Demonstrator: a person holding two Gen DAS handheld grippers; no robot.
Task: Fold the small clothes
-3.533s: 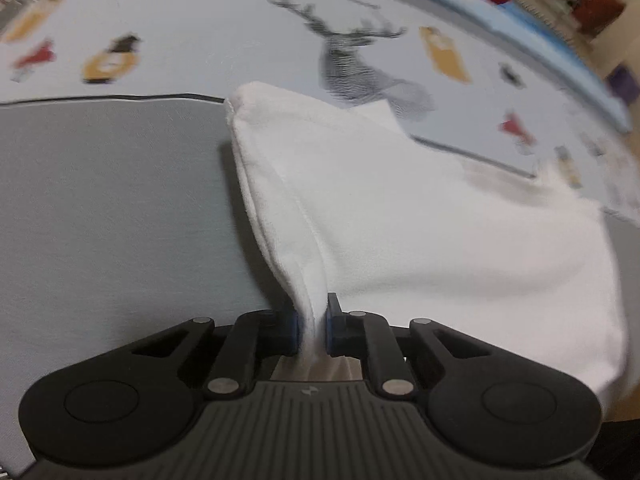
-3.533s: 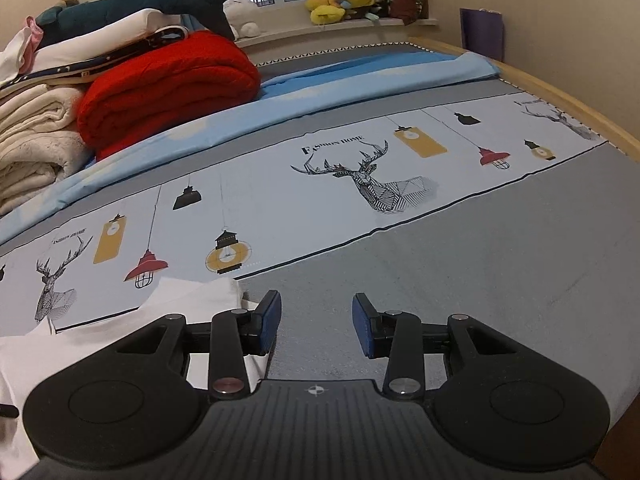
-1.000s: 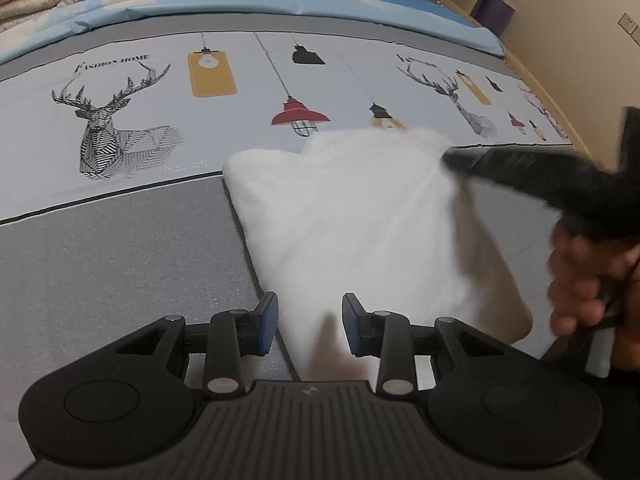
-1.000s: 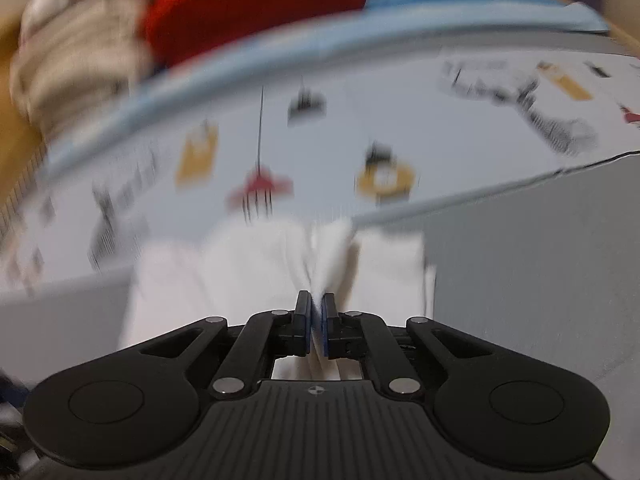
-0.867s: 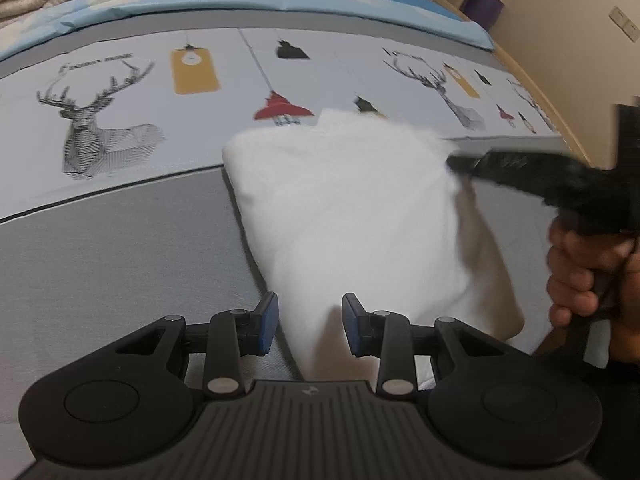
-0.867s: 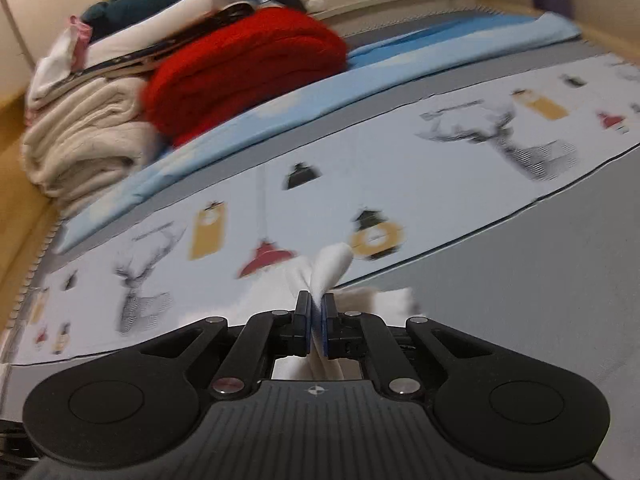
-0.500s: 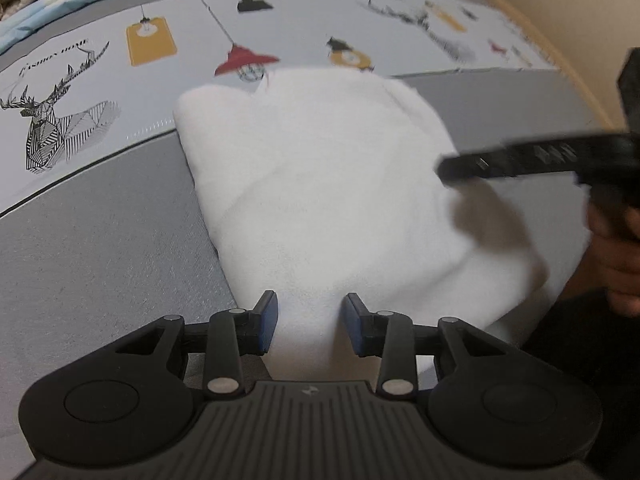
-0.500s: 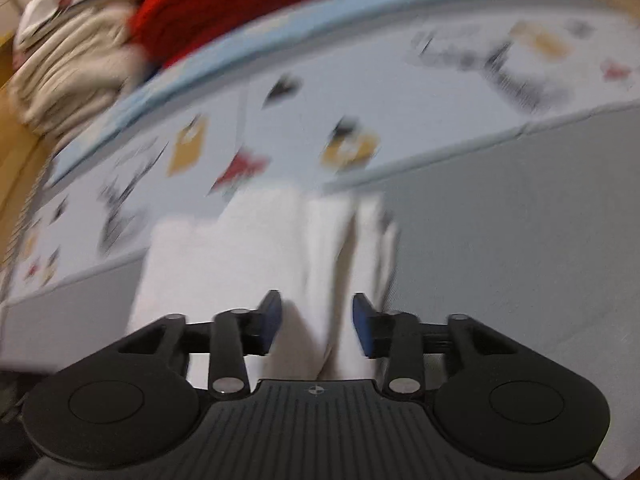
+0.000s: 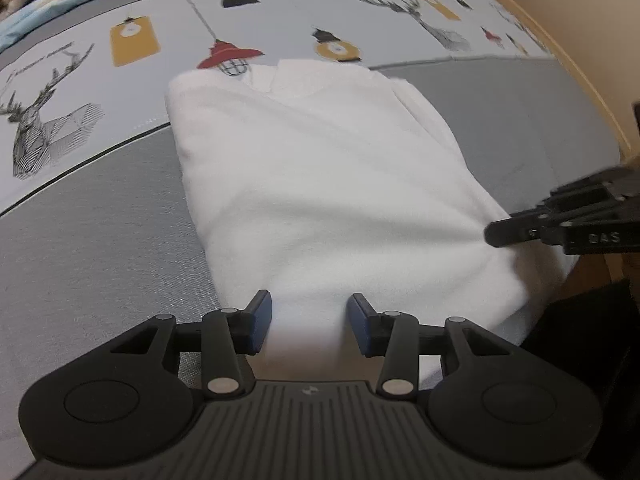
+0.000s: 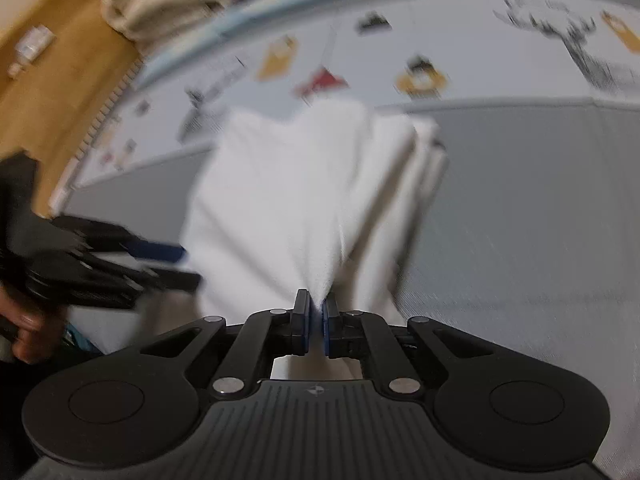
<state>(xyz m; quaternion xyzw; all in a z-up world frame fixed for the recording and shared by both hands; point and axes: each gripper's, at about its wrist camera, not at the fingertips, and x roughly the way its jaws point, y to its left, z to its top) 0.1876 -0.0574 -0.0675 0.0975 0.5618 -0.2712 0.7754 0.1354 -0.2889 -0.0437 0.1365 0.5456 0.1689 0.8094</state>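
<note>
On bedsheet (image 9: 100,240) — right gripper (image 10: 316,322) pinching white garment (image 9: 320,184); left gripper (image 9: 308,316) spread.

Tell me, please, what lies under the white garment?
The white garment rests on the grey and printed bedsheet. Anything beneath its folded layers is covered from view.

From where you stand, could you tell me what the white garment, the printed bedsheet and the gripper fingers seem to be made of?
White garment: soft matte knit, probably cotton; it drapes and puckers where the right gripper pinches it.
Printed bedsheet: thin woven fabric, matte; fine weave shows in the grey band.
Left gripper fingers: rigid black plastic, apparently, with blue pads, possibly rubber.
</note>
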